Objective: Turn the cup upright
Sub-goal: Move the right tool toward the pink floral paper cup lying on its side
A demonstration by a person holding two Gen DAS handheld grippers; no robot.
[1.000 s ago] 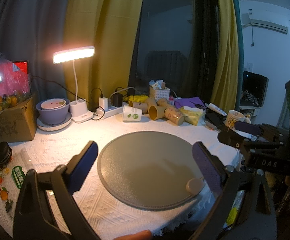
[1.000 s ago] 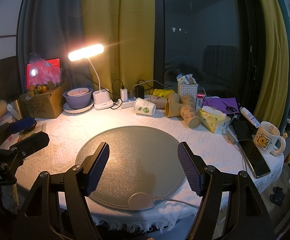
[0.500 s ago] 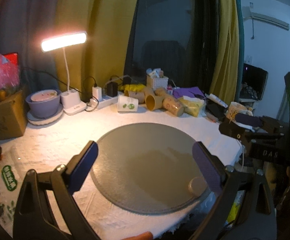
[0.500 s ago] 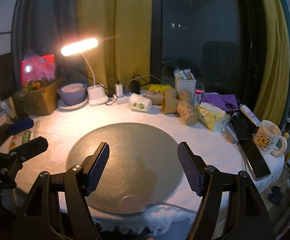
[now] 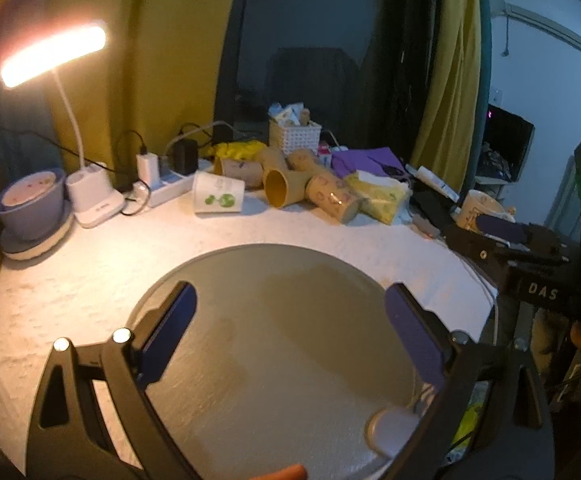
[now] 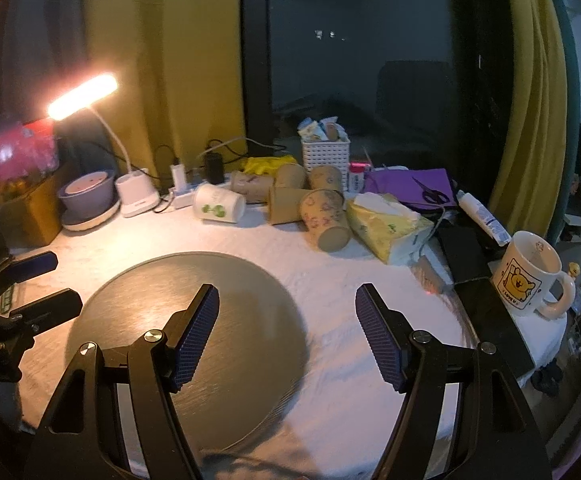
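Approach step imo: both grippers, left (image 5: 290, 332) & right (image 6: 286, 332), are hovering w/ fingers wide open, holding nothing. White paper cup w/ green print (image 6: 219, 208) is lying sideways at the desk's back. Next: reach & grab it.

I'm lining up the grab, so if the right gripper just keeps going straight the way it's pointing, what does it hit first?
Probably the pile of tipped paper cups: the right gripper, jaws open, points over bare white tablecloth toward the patterned paper cup lying on its side. Depth is hard to judge; aimed lower, it meets the cloth first.
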